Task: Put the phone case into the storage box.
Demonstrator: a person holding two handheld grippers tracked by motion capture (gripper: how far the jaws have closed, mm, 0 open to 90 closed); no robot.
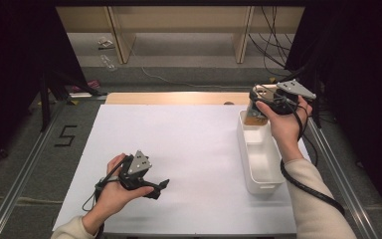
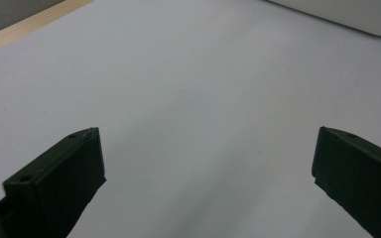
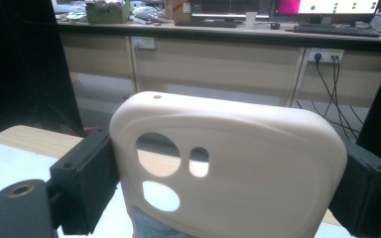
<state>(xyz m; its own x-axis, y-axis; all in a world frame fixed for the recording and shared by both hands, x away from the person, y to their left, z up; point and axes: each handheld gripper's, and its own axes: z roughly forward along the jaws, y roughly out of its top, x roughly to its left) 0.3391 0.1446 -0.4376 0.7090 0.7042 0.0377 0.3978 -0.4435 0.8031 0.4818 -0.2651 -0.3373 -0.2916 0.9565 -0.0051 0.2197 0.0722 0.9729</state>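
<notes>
A cream phone case (image 3: 258, 163) with camera cut-outs stands upright between the jaws of my right gripper (image 3: 228, 181), and both pads press on its side edges. In the high view that right gripper (image 1: 256, 103) holds the phone case (image 1: 255, 116) over the far end of a long white tray (image 1: 263, 187). The tray's inside looks bare. My left gripper (image 1: 161, 188) hovers low over the white sheet (image 1: 189, 144) at the near left. In its own view the left gripper (image 2: 206, 163) is open, with nothing between its jaws.
The white tray (image 2: 347, 12) lies along the sheet's right side. A wooden table edge (image 1: 179, 98) runs behind the sheet. Metal rails (image 1: 335, 169) flank the table, and a grey mat marked "5" (image 1: 65, 135) lies to the left. Cables (image 1: 271, 40) hang at the back right.
</notes>
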